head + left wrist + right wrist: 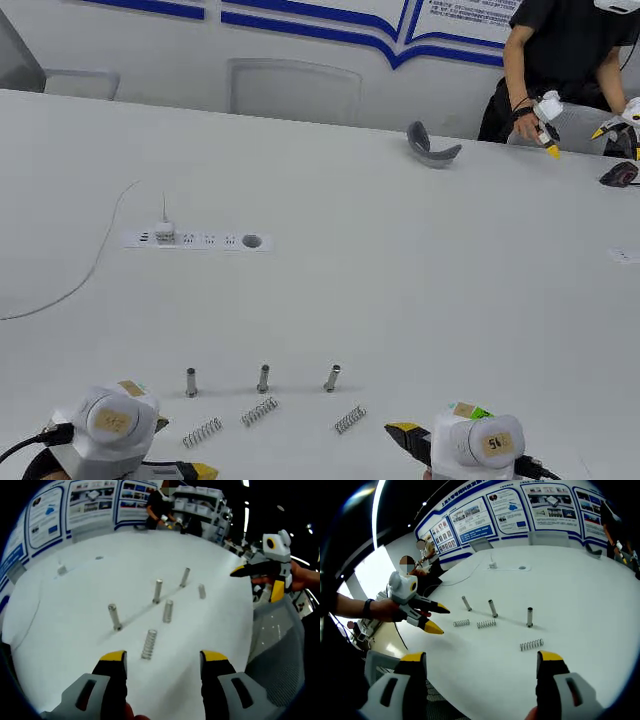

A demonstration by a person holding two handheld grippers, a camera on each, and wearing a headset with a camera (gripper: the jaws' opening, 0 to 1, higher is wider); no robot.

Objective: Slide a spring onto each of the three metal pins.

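Left gripper was at the table's near edge, left end, a hand wrapped round its grip. Jaws wide apart, nothing in them. The tan sticker on its top wasn't readable. Three metal pins stood upright in a row close to the near edge. Three springs lay flat just in front of them, one per pin, none touching a pin. Right gripper was at the near edge, right end, aimed toward the springs, jaws also spread wide and empty. Its numbered sticker looked like "15". Wall posters had text too small to read.
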